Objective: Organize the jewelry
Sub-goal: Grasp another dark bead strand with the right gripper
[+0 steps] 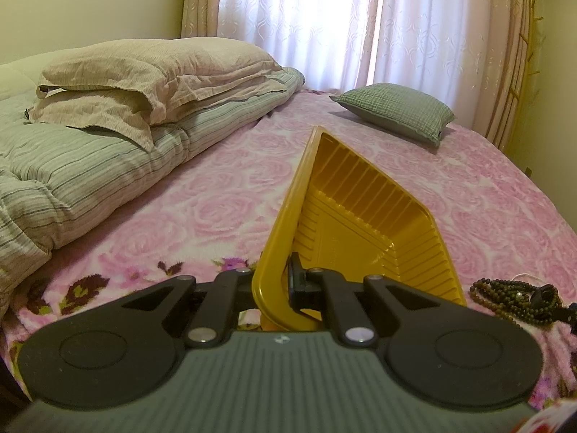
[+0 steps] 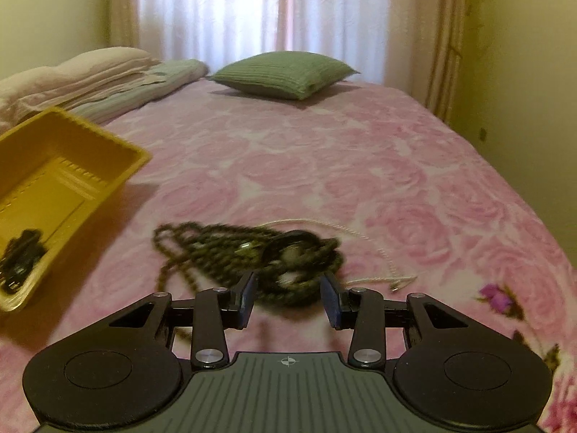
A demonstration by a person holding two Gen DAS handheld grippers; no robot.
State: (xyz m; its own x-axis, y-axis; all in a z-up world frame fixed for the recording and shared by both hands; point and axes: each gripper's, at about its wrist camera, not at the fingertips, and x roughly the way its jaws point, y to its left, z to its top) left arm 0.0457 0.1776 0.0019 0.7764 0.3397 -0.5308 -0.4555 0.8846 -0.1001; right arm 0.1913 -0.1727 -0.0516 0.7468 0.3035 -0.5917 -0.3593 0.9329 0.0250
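My left gripper (image 1: 276, 288) is shut on the near rim of a yellow plastic tray (image 1: 360, 216) and holds it tilted above the pink floral bedspread. The tray also shows at the left of the right wrist view (image 2: 72, 151), with the left gripper's dark fingers at its near end. A heap of dark bead necklaces (image 2: 230, 256) with a dark ring lies on the bed, and a thin pale chain (image 2: 360, 238) lies beside it. My right gripper (image 2: 290, 299) is open just in front of the beads, fingers on either side of the heap's near end. The beads also show in the left wrist view (image 1: 512, 299).
A green checked cushion (image 2: 285, 74) lies at the far end of the bed. Folded quilts and pillows (image 1: 119, 108) are stacked on the left side. Curtains (image 1: 324, 18) hang behind the bed. A wall (image 2: 523, 72) stands to the right.
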